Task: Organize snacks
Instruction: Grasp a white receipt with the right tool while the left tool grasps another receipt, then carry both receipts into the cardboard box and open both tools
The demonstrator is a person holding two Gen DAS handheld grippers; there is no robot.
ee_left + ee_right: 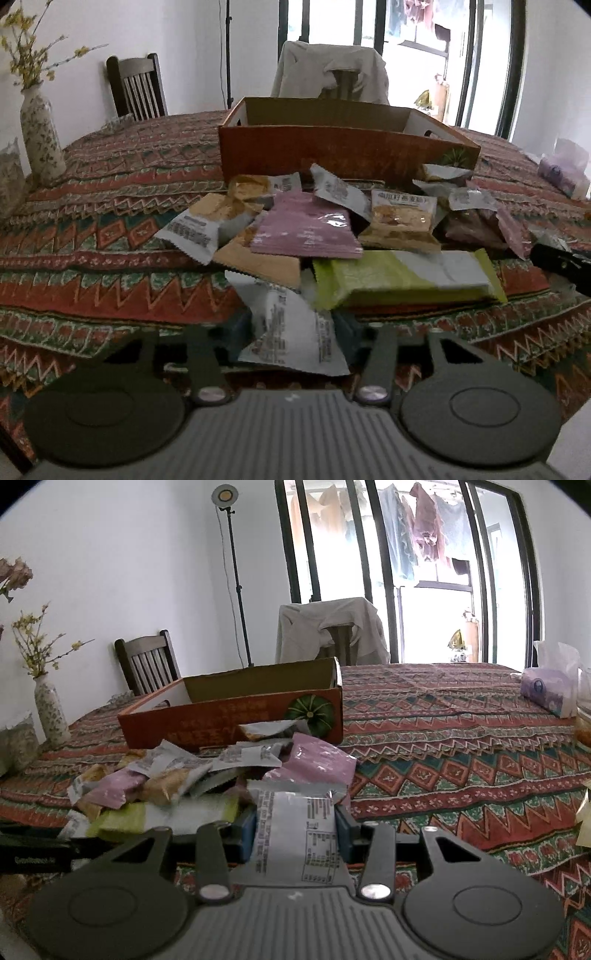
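A pile of snack packets lies on the patterned tablecloth in front of an open orange cardboard box point(332, 147), also in the right wrist view point(229, 716). The pile holds a pink packet point(306, 229), a long green-and-white packet point(406, 277) and several tan and white ones. My left gripper point(291, 332) is shut on a white printed snack packet point(291, 332) at the pile's near edge. My right gripper point(295, 830) is shut on another white printed snack packet point(295, 838), at the pile's right end, with a pink packet point(317, 764) just beyond.
A floral vase point(38, 136) with yellow twigs stands at the table's far left. A tissue pack point(550, 690) lies at the far right. Two chairs stand behind the table, one draped with cloth point(332, 74). The other gripper's black body point(561, 266) shows at the right edge.
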